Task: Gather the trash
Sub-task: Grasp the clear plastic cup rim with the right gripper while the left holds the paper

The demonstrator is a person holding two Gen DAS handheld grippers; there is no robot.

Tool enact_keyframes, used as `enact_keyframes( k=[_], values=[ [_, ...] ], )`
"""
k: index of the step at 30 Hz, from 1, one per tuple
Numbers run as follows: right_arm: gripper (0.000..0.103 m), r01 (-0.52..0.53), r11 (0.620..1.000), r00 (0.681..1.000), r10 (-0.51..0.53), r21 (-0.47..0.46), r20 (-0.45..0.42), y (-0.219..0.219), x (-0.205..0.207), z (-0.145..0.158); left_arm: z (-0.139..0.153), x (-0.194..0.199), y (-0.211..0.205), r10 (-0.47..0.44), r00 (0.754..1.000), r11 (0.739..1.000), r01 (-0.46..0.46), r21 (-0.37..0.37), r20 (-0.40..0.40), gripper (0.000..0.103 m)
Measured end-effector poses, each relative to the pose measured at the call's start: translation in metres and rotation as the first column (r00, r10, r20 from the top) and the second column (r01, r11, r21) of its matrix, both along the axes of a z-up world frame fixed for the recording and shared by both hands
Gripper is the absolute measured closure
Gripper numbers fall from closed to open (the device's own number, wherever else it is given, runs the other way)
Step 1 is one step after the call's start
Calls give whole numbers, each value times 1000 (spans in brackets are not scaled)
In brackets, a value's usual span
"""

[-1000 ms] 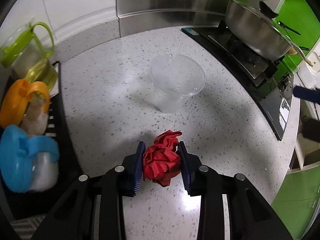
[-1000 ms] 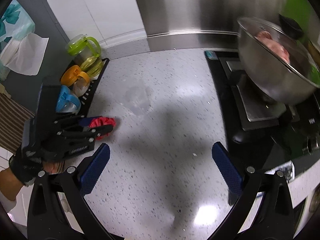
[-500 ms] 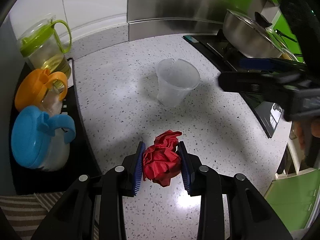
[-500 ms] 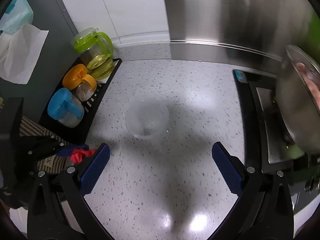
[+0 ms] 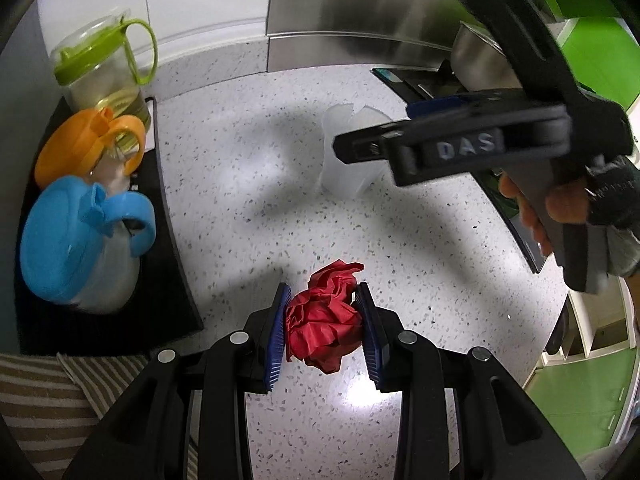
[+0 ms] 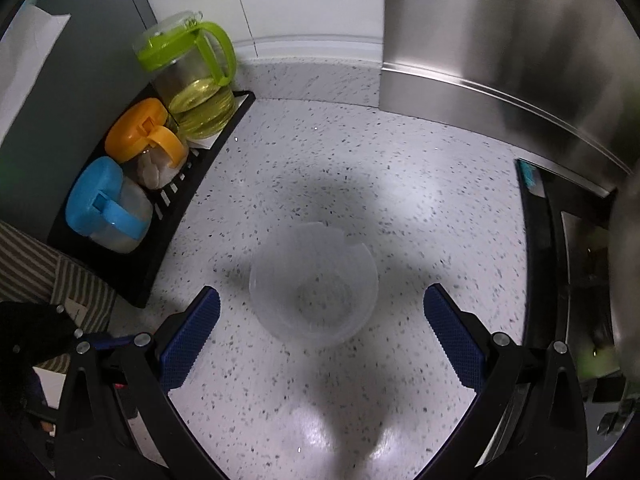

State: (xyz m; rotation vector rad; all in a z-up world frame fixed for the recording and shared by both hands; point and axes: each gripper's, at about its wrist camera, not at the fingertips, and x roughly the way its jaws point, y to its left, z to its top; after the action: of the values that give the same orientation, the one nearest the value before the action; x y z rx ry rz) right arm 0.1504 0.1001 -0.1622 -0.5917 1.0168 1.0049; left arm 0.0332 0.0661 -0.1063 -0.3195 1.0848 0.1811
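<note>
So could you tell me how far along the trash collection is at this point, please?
Done: the left hand-held gripper is shut on the crumpled red paper ball. In hand: the open right hand-held gripper frames the clear plastic cup with the broken rim, not gripping it. Left: grasping the cup and binning both; no bin is visible.

My right gripper (image 6: 320, 320) hangs wide open over the counter (image 6: 360, 168), a clear cup (image 6: 314, 284) upright between its pads, untouched. Along the counter's left edge I see a black tray (image 6: 132, 280) with green (image 6: 192, 76), orange (image 6: 144, 140) and blue (image 6: 104, 204) jars.
</note>
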Motion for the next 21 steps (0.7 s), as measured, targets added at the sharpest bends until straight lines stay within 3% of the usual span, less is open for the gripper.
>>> enact_keyframes(
  k=[6, 8, 10, 21],
  values=[
    [7, -20, 1000, 1000, 20, -18, -10, 10, 1, -10, -3, -3, 1, 8, 1000, 1000, -8, -9, 1, 70],
    [31, -22, 999, 1000, 22, -25, -6, 9, 0, -10, -4, -4, 1, 4, 1000, 1000, -4, -10, 1, 70],
    [37, -22, 999, 1000, 22, -28, -5, 8, 0, -11, -4, -3, 0, -3, 1000, 1000, 3, -12, 1, 70],
    [38, 105, 994, 994, -106, 43, 18, -41, -11, 26, 12, 1, -9, -105, 994, 994, 105, -2, 23, 70]
  ],
)
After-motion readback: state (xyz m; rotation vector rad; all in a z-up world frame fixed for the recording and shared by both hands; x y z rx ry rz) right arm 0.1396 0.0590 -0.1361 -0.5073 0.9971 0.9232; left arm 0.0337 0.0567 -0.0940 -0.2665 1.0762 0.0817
